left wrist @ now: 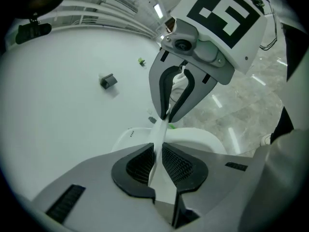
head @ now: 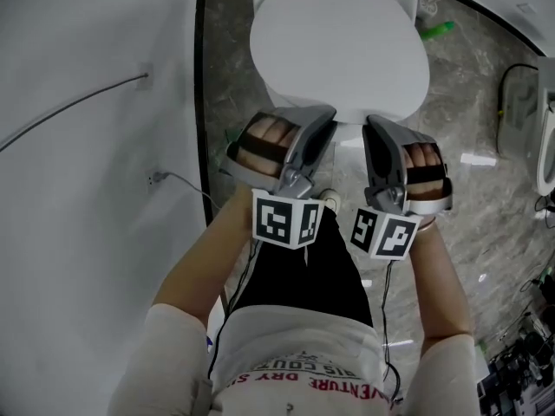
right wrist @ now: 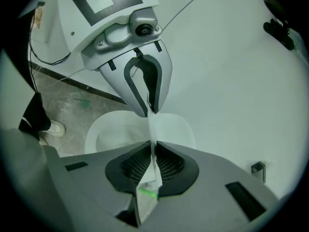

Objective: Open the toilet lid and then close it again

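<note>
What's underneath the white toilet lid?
From above, the lid hides everything beneath. The right gripper view peeks under its raised edge: the white seat ring and the bowl's hollow. The bowl's bottom is covered.

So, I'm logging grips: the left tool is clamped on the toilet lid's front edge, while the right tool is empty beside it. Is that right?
Not quite. The right tool is not empty: the right gripper view shows its jaws clamped on the edge of the toilet lid too. The left tool is clamped on its front edge, as you said.
</note>
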The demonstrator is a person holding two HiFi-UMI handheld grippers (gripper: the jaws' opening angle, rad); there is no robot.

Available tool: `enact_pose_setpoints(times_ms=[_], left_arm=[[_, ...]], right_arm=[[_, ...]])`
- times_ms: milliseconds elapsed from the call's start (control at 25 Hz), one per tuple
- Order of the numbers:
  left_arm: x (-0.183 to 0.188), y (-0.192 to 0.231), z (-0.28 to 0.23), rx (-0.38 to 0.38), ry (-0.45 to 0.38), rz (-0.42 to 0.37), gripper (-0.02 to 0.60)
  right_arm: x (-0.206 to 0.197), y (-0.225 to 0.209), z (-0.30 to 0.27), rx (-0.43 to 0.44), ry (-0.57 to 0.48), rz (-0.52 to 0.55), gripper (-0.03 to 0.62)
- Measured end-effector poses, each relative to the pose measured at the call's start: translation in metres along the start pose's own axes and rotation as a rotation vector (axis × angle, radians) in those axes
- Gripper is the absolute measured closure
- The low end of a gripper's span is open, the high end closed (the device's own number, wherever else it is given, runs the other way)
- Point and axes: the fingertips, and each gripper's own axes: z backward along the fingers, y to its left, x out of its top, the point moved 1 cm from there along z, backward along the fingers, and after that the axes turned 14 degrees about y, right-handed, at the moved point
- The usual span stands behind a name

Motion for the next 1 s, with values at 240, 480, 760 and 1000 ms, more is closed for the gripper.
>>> enact_pose_setpoints(times_ms=[240, 480, 760, 1000], left_arm=[[0.010, 0.036, 0.002, 0.015, -0.030, -0.059, 0.532], [0.022, 0.074, -0.001, 0.012, -0.037, -0.104, 0.541], [0.037, 0.132, -0.013, 0.045, -0.039, -0.130, 0.548], [0.046, 0.177, -0.027, 0.057, -0.015, -0.115, 0.545]], right_arm=[[0.004, -0.039, 0.002, 0.012, 0.038, -0.043, 0.556], [0.006, -0.080, 0.000, 0.024, 0.052, -0.073, 0.557], [0.010, -0.141, -0.011, 0.039, 0.026, -0.099, 0.557], [0.013, -0.188, -0.025, 0.049, 0.009, -0.120, 0.557]])
